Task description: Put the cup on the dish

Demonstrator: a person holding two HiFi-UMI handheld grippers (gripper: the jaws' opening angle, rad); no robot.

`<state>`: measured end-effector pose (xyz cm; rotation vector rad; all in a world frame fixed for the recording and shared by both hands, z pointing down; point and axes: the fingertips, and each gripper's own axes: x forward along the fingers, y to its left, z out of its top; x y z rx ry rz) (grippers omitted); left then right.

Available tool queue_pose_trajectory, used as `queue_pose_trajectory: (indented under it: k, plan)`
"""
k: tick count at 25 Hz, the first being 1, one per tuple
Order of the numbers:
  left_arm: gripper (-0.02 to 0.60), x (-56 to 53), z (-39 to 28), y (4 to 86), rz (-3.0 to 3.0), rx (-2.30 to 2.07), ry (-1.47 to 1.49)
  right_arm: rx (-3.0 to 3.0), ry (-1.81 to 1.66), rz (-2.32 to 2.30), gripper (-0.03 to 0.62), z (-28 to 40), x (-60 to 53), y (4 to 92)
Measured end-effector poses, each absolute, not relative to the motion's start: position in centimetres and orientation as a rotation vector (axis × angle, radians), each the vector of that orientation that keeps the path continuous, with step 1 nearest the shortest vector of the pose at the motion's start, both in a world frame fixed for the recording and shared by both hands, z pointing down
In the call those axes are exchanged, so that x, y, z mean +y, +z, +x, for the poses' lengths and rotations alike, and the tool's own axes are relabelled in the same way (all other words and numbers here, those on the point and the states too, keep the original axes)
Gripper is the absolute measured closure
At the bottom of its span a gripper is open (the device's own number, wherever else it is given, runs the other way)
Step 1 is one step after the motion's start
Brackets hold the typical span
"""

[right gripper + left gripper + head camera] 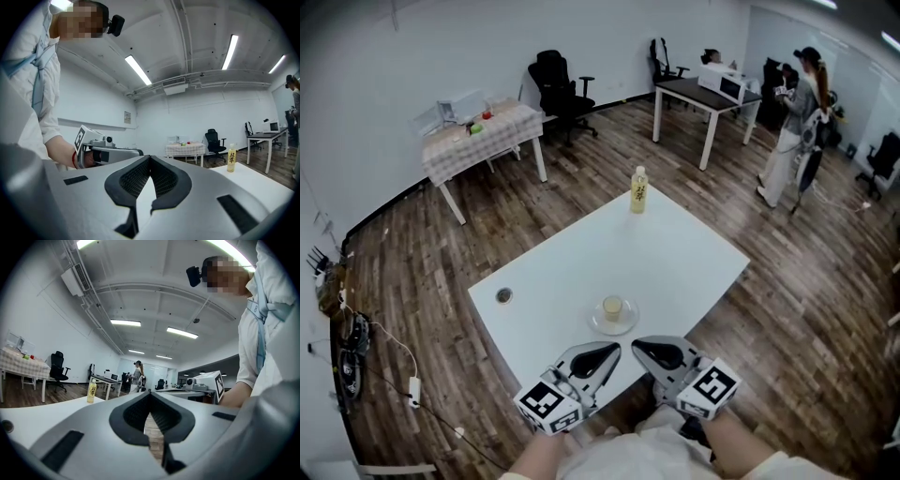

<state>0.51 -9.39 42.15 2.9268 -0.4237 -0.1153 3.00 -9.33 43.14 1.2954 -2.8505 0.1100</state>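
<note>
Cup point(612, 307) sat upright on the dish point(598, 324), near the front edge of the white table point(694, 253), just ahead of both grippers. L gripper point(612, 350) and R gripper point(637, 346) were held side by side below the dish, tips pointing toward it but not touching it. L gripper's own view: jaws pressed together at the tip, nothing between them, only floor showing through the gap lower down. R gripper view: same, jaws together w/ nothing pinched. Each was held in a hand at the bottom of the head view, marker cubes facing up. Yellow drink bottle point(638, 190) stood upright at the far corner of the table, well apart from the cup. Small round dark thing point(503, 296) lay near the table's left edge; couldn't tell what it was. Farther back: a table w/ checked cloth point(483, 139) carrying a few small items, a black office chair point(558, 82) beside it, a dark-topped desk point(698, 94) w/ a white box-shaped appliance on it, and a person point(795, 127) standing at the far right on the wood floor point(422, 272).
</note>
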Motion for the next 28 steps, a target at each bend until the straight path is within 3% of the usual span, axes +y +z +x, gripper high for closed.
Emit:
queue_pose_trajectory:
  k: [28]
  plan:
    - [0.581,-7.5,2.7,41.5,2.934,-0.365,-0.102,-2.859,0.133,1.275,0.563,5.6,-7.9,42.5]
